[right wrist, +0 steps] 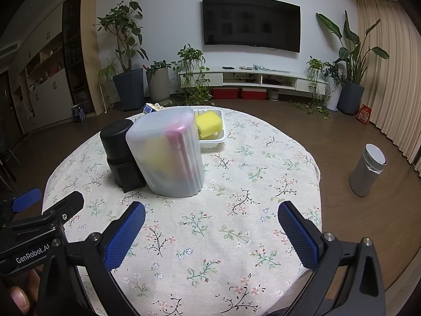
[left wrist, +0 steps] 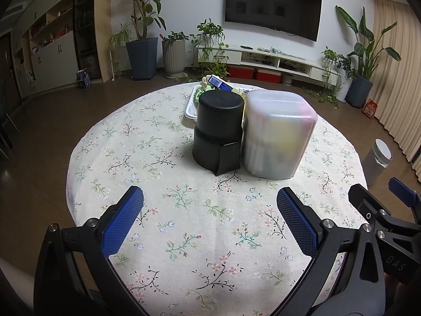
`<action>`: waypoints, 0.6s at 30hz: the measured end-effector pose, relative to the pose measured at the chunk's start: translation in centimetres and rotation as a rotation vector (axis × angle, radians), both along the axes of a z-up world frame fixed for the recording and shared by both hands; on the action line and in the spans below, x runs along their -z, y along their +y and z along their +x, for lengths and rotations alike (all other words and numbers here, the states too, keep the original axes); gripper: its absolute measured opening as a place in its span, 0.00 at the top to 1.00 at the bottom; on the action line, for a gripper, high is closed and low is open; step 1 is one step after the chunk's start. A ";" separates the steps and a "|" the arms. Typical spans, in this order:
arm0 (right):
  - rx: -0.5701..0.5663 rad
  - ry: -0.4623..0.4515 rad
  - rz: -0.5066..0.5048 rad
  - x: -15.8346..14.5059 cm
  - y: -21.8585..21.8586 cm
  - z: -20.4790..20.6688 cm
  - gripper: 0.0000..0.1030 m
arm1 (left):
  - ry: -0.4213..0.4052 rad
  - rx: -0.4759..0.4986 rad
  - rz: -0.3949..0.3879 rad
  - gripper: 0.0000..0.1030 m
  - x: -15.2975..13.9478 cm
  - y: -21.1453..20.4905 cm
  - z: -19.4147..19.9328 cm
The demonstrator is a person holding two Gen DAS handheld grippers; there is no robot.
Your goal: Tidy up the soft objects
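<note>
Left tongs [left wrist: 210, 218] and right tongs [right wrist: 211, 233] gape wide (nothing held) before the frosted container [right wrist: 168, 158]

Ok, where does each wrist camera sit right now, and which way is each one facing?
Left wrist: above the near table edge, facing the black container and frosted container; left gripper open, right gripper's side at right.
Right wrist: same edge, further right, facing the frosted container and yellow sponge in the white tray; right gripper open, left gripper at left.
Shared: floral tablecloth, both containers, TV wall.
</note>
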State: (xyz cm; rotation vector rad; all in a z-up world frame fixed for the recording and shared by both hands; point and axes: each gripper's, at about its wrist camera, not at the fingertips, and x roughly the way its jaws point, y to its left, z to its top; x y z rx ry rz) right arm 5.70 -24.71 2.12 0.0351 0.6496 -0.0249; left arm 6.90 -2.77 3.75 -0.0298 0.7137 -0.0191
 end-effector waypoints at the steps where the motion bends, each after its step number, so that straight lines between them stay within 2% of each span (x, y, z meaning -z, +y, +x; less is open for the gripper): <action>1: 0.000 0.000 0.001 0.0 0.0 0.0 0.00 | 0.000 0.000 0.000 0.00 0.0 0.0 0.0; 18: 0.000 0.001 0.001 0.0 0.0 0.0 0.00 | -0.003 0.010 -0.010 0.00 0.1 -0.3 -0.1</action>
